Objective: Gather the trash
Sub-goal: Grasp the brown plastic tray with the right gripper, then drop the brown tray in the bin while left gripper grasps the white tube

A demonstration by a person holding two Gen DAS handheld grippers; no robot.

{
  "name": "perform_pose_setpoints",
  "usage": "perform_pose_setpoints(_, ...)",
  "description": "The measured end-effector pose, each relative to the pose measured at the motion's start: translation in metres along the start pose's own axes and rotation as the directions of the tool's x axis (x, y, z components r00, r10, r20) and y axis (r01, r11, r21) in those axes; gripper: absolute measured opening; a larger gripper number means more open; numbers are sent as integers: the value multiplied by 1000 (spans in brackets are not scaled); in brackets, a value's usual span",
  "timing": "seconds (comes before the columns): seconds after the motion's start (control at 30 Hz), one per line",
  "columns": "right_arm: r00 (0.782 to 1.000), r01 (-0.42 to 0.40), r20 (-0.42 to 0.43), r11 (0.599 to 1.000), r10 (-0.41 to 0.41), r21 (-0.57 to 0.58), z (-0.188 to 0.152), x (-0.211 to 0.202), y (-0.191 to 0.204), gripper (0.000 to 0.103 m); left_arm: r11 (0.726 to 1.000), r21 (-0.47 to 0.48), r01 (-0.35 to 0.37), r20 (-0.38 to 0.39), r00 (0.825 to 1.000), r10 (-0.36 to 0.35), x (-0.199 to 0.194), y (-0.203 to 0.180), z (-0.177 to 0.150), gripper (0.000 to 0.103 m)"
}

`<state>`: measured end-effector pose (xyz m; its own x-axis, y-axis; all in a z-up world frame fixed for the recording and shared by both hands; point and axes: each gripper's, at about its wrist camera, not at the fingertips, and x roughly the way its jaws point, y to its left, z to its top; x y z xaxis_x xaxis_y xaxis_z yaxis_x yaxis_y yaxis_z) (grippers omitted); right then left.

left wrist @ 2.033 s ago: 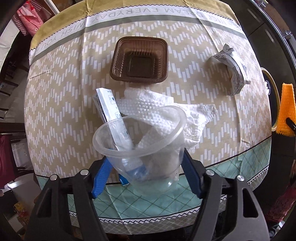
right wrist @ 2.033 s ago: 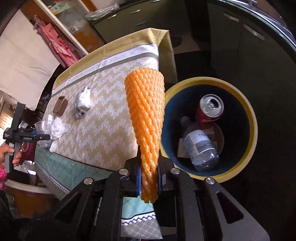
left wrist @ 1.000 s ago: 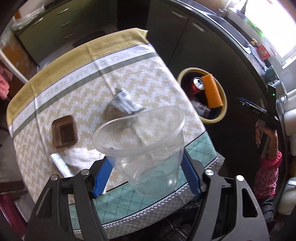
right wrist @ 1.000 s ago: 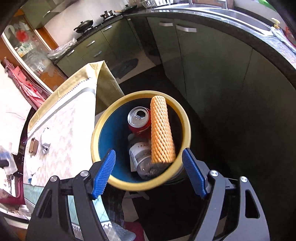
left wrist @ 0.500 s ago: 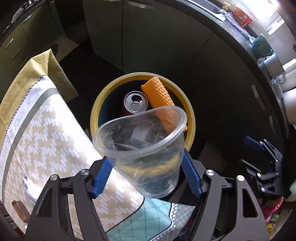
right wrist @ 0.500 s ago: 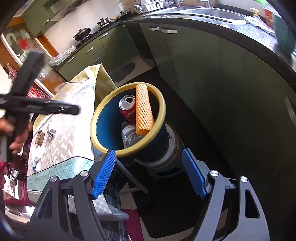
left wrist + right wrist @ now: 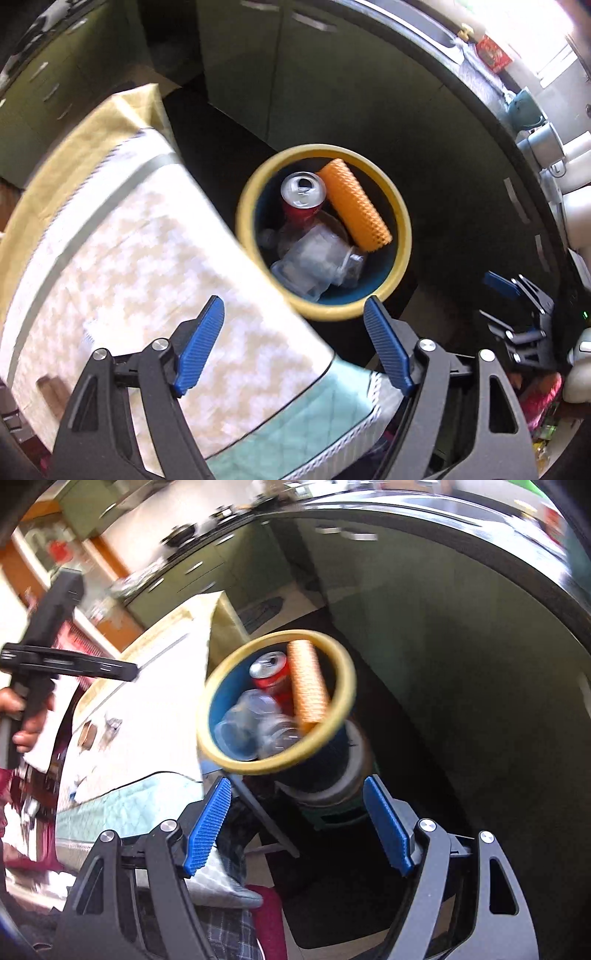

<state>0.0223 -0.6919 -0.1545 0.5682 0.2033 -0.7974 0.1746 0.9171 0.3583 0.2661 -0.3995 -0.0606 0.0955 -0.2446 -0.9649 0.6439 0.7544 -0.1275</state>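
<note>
The clear cup lies on its side in the bin, beside the can and the orange sleeve. My left gripper has just been opening; its jaws stand wide with nothing between them, the bin ahead of their tips. My right gripper is spread wide too, holding nothing. The table touches the bin's rim, with dark cabinets behind.
</note>
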Motion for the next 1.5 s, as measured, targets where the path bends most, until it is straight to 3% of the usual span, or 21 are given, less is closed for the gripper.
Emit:
perform_pose_setpoints(0.2, 994, -92, -73, 975, 79, -204, 26, 31, 93, 75, 992, -115, -42, 74, 996, 51, -85, 78, -77, 78)
perform_pose_setpoints(0.37, 979, -177, -160, 906, 124, -385, 44, 72, 204, 72, 963, -263, -62, 128, 987, 98, -135, 153, -149, 79)
perform_pose_setpoints(0.47, 956, -264, -242, 851, 167, -455, 51, 99, 271, 69, 937, -343, -66, 124, 986, 114, -148, 190, -192, 79)
perform_pose_setpoints(0.7, 913, -327, -378, 827, 152, -457, 72, 166, 403, 39, 886, -460, -57, 140, 981, 136, -157, 248, -259, 79)
perform_pose_setpoints(0.77, 906, -306, -407, 838, 111, -452, 77, 188, 426, 38, 879, -474, -47, 140, 982, 128, -156, 258, -269, 79)
perform_pose_setpoints(0.93, 879, -260, -475, 869, 33, -422, 81, 237, 453, 31, 878, -477, -34, 131, 985, 110, -149, 267, -281, 79)
perform_pose_setpoints(1.1, 872, -231, -489, 879, -3, -417, 78, 258, 461, 23, 881, -472, -24, 124, 988, 94, -139, 269, -286, 79)
perform_pose_setpoints(1.17, 872, -231, -489, 879, -3, -418, 80, 261, 466, 21, 882, -471, -23, 120, 989, 90, -136, 268, -287, 79)
perform_pose_setpoints(1.3, 866, -235, -499, 874, -10, -425, 81, 273, 475, 8, 881, -472, -24, 105, 991, 84, -130, 268, -285, 79)
perform_pose_setpoints(1.5, 882, -243, -472, 868, 12, -433, 90, 268, 478, 5, 889, -456, -33, 97, 992, 86, -126, 261, -276, 79)
